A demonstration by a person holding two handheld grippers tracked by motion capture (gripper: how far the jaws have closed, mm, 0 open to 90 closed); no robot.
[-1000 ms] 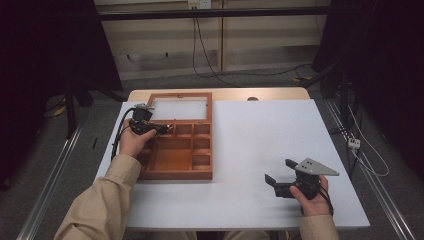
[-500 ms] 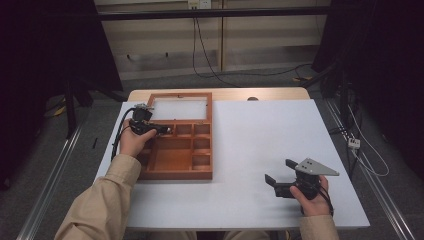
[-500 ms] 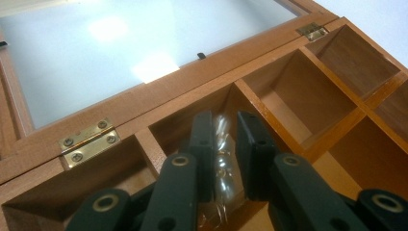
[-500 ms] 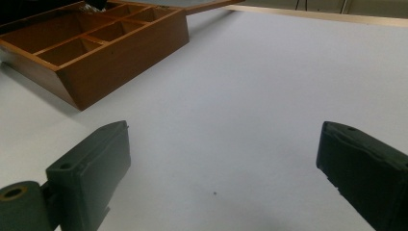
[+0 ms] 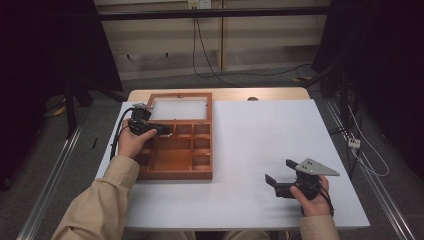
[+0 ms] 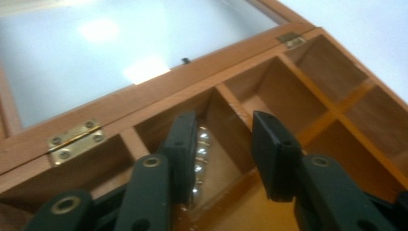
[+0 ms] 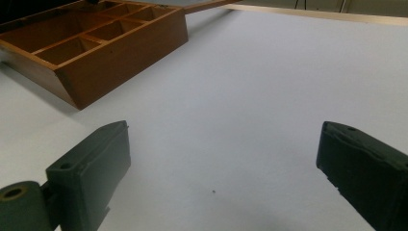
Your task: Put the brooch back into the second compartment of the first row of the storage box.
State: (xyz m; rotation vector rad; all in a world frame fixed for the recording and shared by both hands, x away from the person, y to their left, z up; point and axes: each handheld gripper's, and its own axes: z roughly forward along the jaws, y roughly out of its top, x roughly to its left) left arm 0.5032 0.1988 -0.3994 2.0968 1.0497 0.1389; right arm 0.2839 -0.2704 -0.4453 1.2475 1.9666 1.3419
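A wooden box [image 5: 175, 175] with several compartments lies on the left of the white table, its glass lid [image 5: 179, 109] folded flat behind it. My left gripper [image 5: 167, 130] reaches into a back compartment. In the left gripper view its jaws [image 6: 223, 130] stand apart, having just been opening. A string of shiny silver beads [image 6: 199, 154] rests against the inner face of the left jaw, and the other pad is clear of it. My right gripper [image 5: 279, 171] is at the front right, open over bare table [image 7: 223, 144], with nothing between its jaws.
The box's side wall [image 7: 125, 62] shows far left in the right gripper view. Brass hinges [image 6: 74, 139] join the lid [image 6: 96, 53] to the box. White table surface [image 5: 260, 135] stretches between the two hands. Cables run along the floor beyond the table.
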